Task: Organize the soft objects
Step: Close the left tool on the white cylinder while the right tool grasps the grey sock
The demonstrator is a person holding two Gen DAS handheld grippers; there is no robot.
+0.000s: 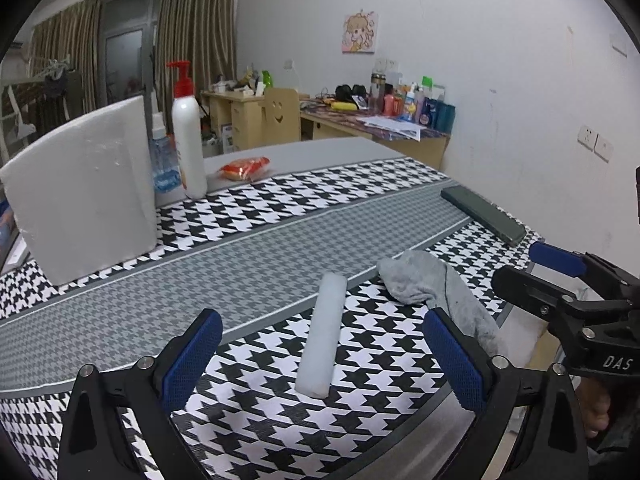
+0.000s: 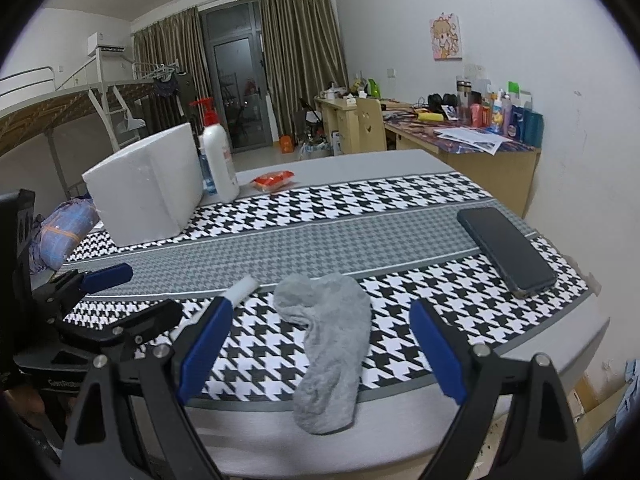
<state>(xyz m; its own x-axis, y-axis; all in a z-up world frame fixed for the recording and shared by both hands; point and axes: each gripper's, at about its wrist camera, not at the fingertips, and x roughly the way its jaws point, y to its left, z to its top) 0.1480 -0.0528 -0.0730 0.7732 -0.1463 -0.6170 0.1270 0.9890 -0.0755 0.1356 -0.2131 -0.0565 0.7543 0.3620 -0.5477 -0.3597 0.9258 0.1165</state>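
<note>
both grippers hang above the near edge of the tabletop, spread wide and empty, touching nothing. the left gripper has its blue pads either side of a white foam roll, which lies flat on the houndstooth cloth near the near edge. the right gripper brackets a grey sock lying limp just right of the roll, its toe end draped over the cloth's near edge. a dark phone rests by the right edge. a white foam block stands upright toward the far left corner, beside a pump bottle.
</note>
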